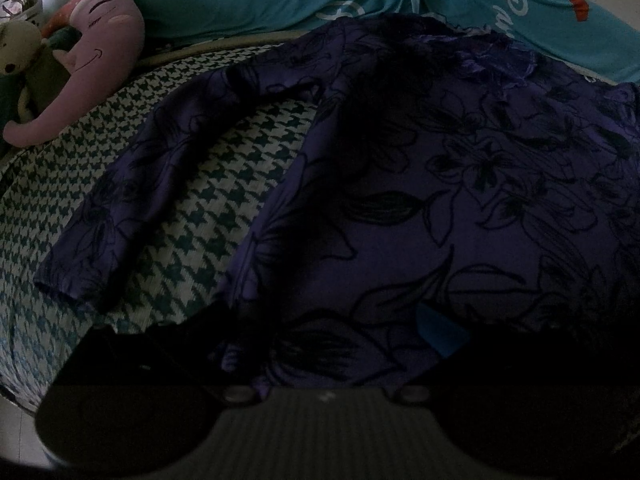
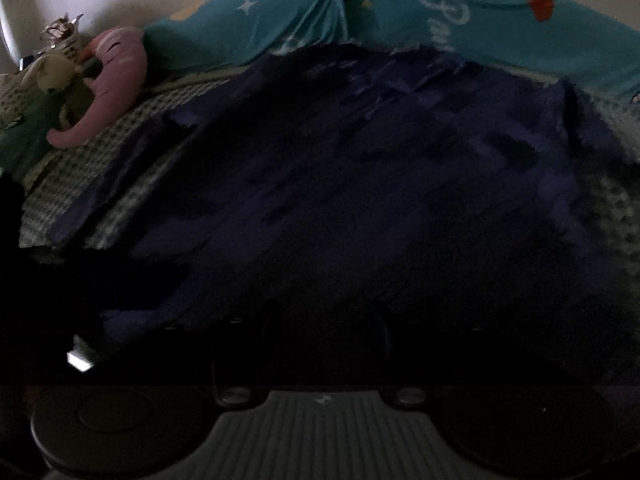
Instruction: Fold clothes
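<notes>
Zero folds done yet: purple floral shirt (image 1: 460,200) lies flat on the houndstooth bedspread (image 1: 224,184), sleeve (image 1: 132,184) out at 9 o'clock, left gripper (image 1: 320,344) apparently open at the hem, right gripper's (image 2: 320,332) state unreadable in the dark.

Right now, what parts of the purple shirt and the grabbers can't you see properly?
- Purple shirt: its hem is hidden in the left wrist view by dark gripper fingers.
- Shirt pattern: smeared by blur and darkness in the right wrist view.
- Right gripper: too dark to tell whether it is open.
- Right sleeve: cut off by the left view's edge.
</notes>
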